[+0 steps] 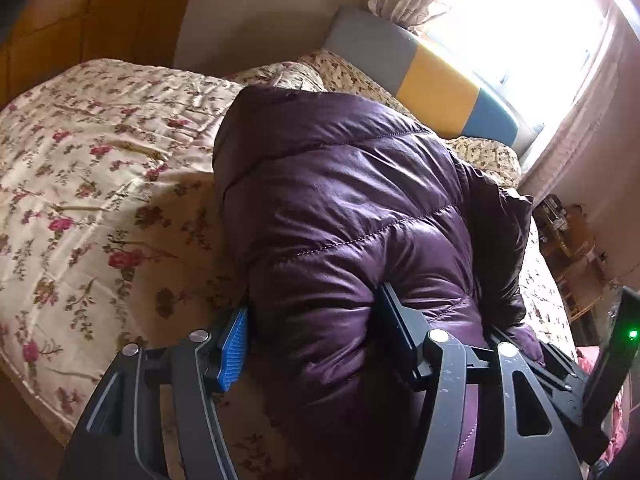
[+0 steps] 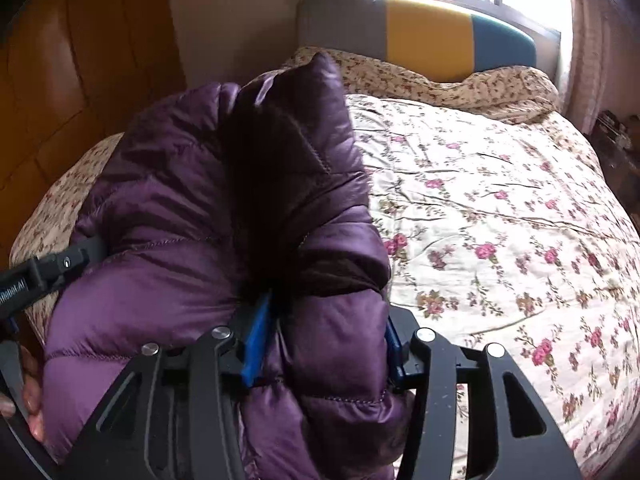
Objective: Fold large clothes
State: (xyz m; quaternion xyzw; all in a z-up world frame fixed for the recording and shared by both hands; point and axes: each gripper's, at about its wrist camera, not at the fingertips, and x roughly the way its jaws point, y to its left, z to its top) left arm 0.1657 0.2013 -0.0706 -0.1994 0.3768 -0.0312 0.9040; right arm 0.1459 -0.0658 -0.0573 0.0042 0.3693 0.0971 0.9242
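A shiny purple quilted down jacket (image 1: 340, 200) is bunched and held above the floral bedspread (image 1: 100, 160). My left gripper (image 1: 316, 336) is shut on a thick fold of the jacket between its blue pads. In the right wrist view the same jacket (image 2: 160, 248) fills the left half, with a dark folded part standing up in the middle. My right gripper (image 2: 324, 344) is shut on another thick fold of it. The left gripper's body (image 2: 48, 268) shows at the left edge, pressed into the jacket.
The bed (image 2: 500, 220) has a floral cover and a folded floral quilt (image 2: 460, 80) by the grey, yellow and blue headboard (image 2: 424, 28). A bright window (image 1: 520, 20) with curtains is behind. A wooden wardrobe (image 2: 80, 60) stands left, a cluttered nightstand (image 1: 568, 232) right.
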